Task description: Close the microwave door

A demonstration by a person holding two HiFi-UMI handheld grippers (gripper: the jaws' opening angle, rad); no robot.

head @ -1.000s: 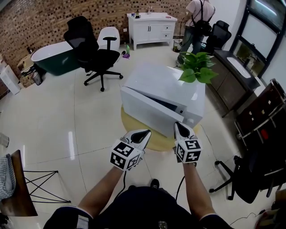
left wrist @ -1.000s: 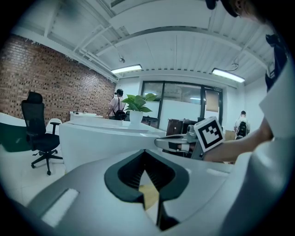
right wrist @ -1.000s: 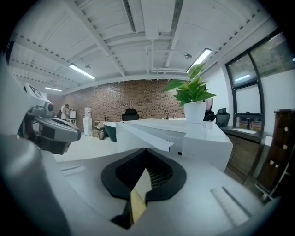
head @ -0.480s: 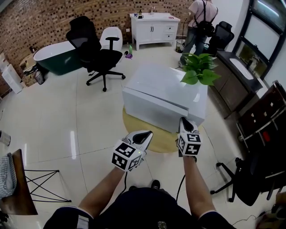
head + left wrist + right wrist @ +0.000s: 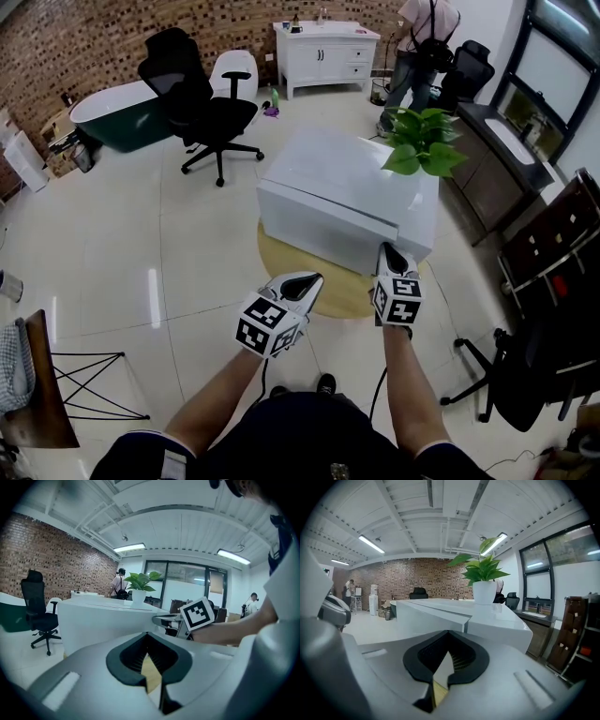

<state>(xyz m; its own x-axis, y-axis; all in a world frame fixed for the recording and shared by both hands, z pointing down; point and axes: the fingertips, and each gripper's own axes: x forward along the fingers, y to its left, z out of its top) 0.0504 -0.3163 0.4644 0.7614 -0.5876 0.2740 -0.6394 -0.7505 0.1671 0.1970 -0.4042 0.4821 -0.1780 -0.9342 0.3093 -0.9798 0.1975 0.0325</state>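
It is bright and even in here. Long ceiling lamps (image 5: 370, 544) glow overhead, and the tall windows (image 5: 553, 559) on the right look pale. The glossy floor (image 5: 150, 295) throws back a white streak of glare, and the top of the microwave (image 5: 347, 169) is washed nearly featureless. Shadows are soft and short. Both gripper views bulge like a fishbowl, go black in the corners, and blur whatever sits nearest the lens.

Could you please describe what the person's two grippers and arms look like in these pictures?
Both the left gripper and right gripper have smooth pale grey shells tapering to a point, with black ribbed lining inside the jaws. Each carries a cube of black-and-white square markers and trails a thin dark cable. The person wears a dark short-sleeved top.
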